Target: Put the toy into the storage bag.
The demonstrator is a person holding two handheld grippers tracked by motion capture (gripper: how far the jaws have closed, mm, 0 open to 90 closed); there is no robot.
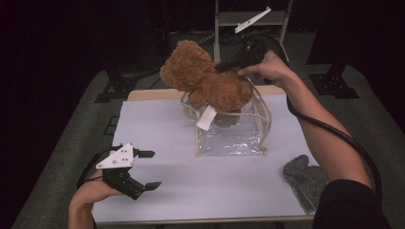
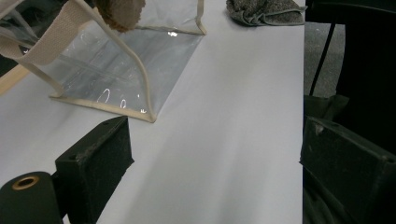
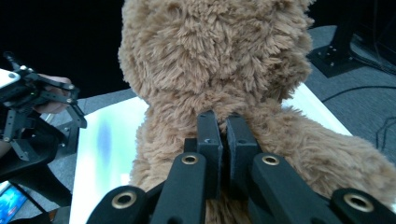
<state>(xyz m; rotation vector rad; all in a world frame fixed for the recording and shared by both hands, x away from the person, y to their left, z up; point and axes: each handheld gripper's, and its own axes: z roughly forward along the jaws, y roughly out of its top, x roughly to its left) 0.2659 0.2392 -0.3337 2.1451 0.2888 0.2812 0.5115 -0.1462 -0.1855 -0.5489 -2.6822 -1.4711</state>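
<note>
Dark room, white-covered table (image 1: 191,191). Landmark: clear bag (image 1: 234,136) standing mid-table, mouth up. Well left of bag: left gripper (image 1: 150,169) resting low, jaws spread, nothing between. Directly over bag mouth: teddy bear (image 1: 203,76), tilted, head up-left, lower body just entering bag. Above-right of bag: right gripper (image 3: 223,135) clenched on bear's fur. Far right of bag: grey cloth (image 1: 305,179). Next move likely straight down; bear's long axis needs righting toward opening.

Brown shaggy bear (image 1: 205,78) with a white tag (image 1: 206,117), pinched in the right gripper's (image 3: 223,128) black jaws. Below them, a clear bag (image 1: 232,133) edged in beige. White bench (image 1: 191,186); grey cloth (image 1: 305,179) beside the bag.
</note>
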